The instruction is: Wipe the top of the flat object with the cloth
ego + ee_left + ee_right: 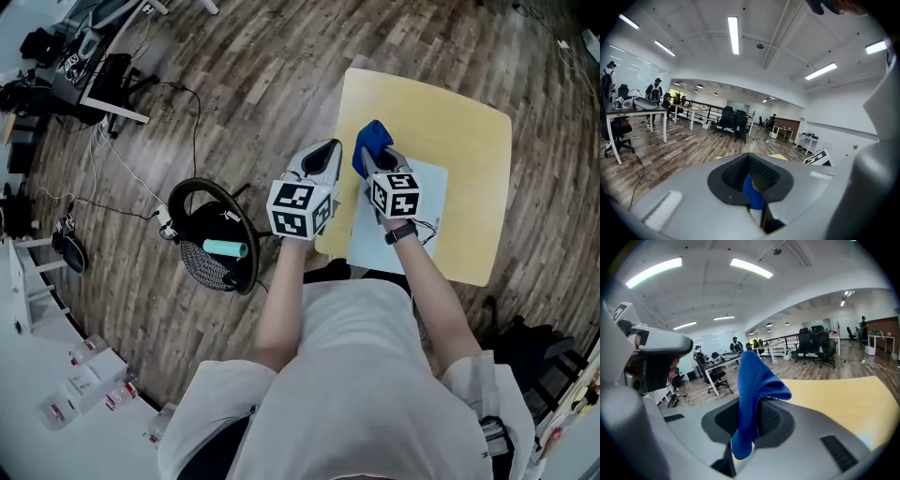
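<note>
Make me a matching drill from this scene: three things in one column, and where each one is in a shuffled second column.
Things:
1. blue cloth
2. pale flat sheet
3. teal cylinder

Places:
A. lying on the black round object, off to the table's left
B. pinched between the right gripper jaws
C. lying flat on the yellow table

Pairs: 1-B, 2-C, 3-A
</note>
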`<action>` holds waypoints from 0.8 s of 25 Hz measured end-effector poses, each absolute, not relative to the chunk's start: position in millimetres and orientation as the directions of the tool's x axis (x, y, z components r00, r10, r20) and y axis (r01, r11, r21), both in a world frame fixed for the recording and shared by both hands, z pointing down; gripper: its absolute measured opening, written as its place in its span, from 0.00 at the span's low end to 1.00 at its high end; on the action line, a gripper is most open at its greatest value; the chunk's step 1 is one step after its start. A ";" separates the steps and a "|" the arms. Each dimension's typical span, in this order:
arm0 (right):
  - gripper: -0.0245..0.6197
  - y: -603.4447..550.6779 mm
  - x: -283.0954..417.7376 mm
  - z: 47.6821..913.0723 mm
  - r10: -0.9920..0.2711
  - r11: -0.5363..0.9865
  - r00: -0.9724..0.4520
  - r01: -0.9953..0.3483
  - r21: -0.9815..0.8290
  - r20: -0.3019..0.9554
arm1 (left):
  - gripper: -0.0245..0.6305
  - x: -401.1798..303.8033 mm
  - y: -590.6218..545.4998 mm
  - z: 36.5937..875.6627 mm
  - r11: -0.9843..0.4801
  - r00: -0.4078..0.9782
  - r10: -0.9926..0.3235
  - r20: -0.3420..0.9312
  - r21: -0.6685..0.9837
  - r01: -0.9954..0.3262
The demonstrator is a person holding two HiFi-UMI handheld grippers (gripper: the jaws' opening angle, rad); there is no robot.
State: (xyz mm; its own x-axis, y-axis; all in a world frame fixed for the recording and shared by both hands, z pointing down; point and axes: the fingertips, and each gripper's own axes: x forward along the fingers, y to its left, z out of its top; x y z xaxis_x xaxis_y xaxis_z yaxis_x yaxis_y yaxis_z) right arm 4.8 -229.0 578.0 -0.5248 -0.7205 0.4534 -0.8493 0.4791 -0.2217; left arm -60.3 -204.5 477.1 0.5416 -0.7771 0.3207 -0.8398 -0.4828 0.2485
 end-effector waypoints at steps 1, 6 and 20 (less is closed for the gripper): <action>0.12 -229.8 -6.4 582.8 -0.708 0.489 -0.535 -0.842 -0.227 0.461 | 0.05 -67.3 -204.5 478.5 -0.472 0.532 -0.783 0.323 0.251 -0.845; 0.12 -230.7 -17.2 614.8 -0.694 0.441 -0.499 -0.865 -0.241 0.520 | 0.05 -80.5 -201.4 486.6 -0.453 0.520 -0.787 0.331 0.260 -0.852; 0.13 -216.1 125.1 630.1 -0.769 0.223 -0.297 -0.955 -0.197 0.566 | 0.05 -16.1 -203.9 493.2 -0.560 0.616 -0.710 0.340 0.258 -0.788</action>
